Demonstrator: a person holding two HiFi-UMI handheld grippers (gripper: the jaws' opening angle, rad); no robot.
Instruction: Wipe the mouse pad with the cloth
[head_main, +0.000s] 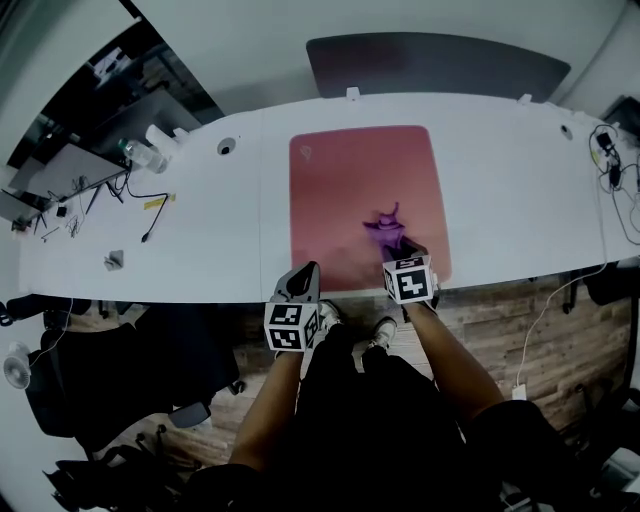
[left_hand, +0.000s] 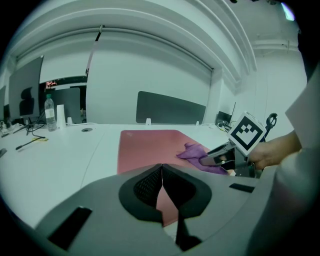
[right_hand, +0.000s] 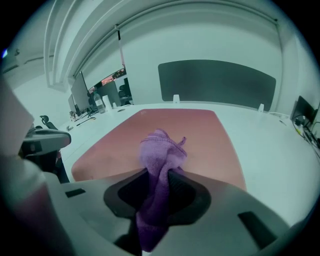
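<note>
- The pink mouse pad (head_main: 350, 180) lies flat on the white counter (head_main: 500, 190), with its near edge along the counter's front. The purple cloth (right_hand: 160, 150) sits bunched on the pad's near right part.
- The step in hand looks like a wiping stroke. It would go best with the tongs held low, so that the cloth's bunched end drags on the pad rather than the jaw tips.
- Most of the pad lies beyond and to the left of the cloth, so overlapping passes toward its far edge and far left corner would cover it.
- The pad may slide under a push; pinning its near left corner would likely steady it.
- The right tongs (right_hand: 159, 176) are clamped on the cloth. A narrow fold runs down between the jaws and the free end bulges out ahead, so moderate, even pressure seems wiser than a hard shove.
- The left tongs (left_hand: 161, 177) have their jaws pressed together with nothing between them. They hover at the pad's near left edge, and contact with the pad is not clear.
</note>
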